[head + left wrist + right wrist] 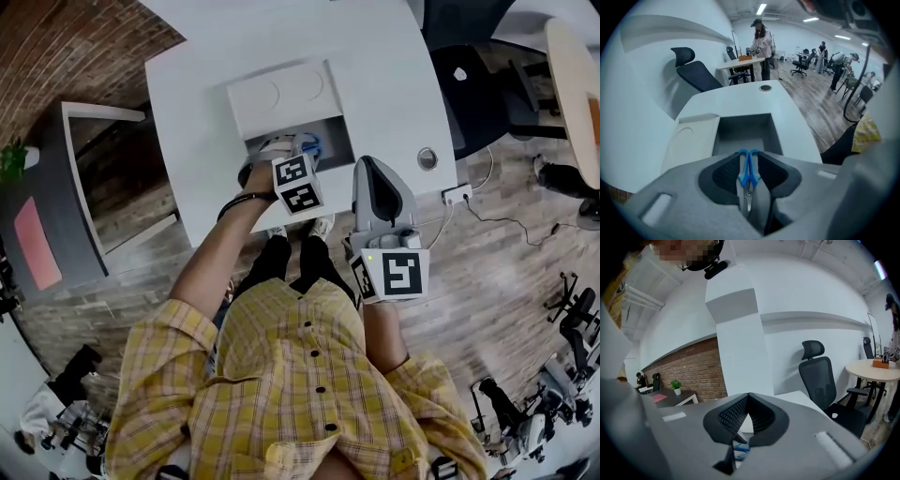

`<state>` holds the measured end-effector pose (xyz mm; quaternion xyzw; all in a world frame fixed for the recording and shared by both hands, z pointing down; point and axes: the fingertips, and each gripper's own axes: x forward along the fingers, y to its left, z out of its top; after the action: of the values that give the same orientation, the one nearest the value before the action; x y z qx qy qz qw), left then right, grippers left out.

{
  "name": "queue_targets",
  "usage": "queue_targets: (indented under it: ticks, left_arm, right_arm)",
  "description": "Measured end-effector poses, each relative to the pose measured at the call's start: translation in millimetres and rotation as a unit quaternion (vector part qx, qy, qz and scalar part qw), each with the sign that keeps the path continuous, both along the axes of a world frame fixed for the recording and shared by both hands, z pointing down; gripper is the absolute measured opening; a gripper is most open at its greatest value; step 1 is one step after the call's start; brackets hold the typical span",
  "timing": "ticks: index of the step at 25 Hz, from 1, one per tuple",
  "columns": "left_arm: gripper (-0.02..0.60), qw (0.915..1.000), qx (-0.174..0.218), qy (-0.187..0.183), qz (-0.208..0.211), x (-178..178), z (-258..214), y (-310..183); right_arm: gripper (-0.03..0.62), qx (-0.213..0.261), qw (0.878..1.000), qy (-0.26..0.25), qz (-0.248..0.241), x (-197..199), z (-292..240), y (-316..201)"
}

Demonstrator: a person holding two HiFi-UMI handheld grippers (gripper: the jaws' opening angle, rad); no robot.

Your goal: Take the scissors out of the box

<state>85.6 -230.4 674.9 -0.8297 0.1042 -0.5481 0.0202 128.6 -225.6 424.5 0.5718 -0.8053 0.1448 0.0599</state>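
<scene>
On the white table [206,84] stands the open box [328,127], its lid [279,97] folded back behind it. The scissors [310,145], with blue handles, lie in its grey inside. My left gripper [278,153] points steeply down into the box's near side. In the left gripper view the scissors [749,174] show in the narrow gap of the left gripper [749,158], handles away from me, and the box [743,133] lies beyond. The jaws stand open. My right gripper [371,172] hovers at the table's front edge, right of the box. The right gripper [747,397] holds nothing, its tips together.
A round cable hole [427,157] sits in the table right of the box. A black office chair [820,376] and a round wooden table [876,369] stand beyond it. A dark desk [47,216] stands by the brick wall at left. People work at the room's far end [759,44].
</scene>
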Motion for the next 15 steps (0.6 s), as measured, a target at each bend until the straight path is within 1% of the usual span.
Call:
queue_targets:
  ticks: [7, 10, 15]
  left_arm:
    - [0.121, 0.9997, -0.023, -0.011, -0.001, 0.6, 20.5, -4.9]
    - [0.104, 0.9993, -0.032, -0.016, -0.008, -0.1, 27.4, -5.4]
    - [0.104, 0.9986, -0.045, -0.027, -0.009, 1.9, 43.8, -8.1]
  right_arm:
    - [0.005, 0.0, 1.0, 0.0, 0.006, 2.4, 0.8, -2.2]
    - [0.005, -0.004, 1.0, 0.001, 0.007, 4.5, 2.0, -1.9]
    - [0.005, -0.008, 1.0, 0.001, 0.008, 9.7, 7.1, -5.6]
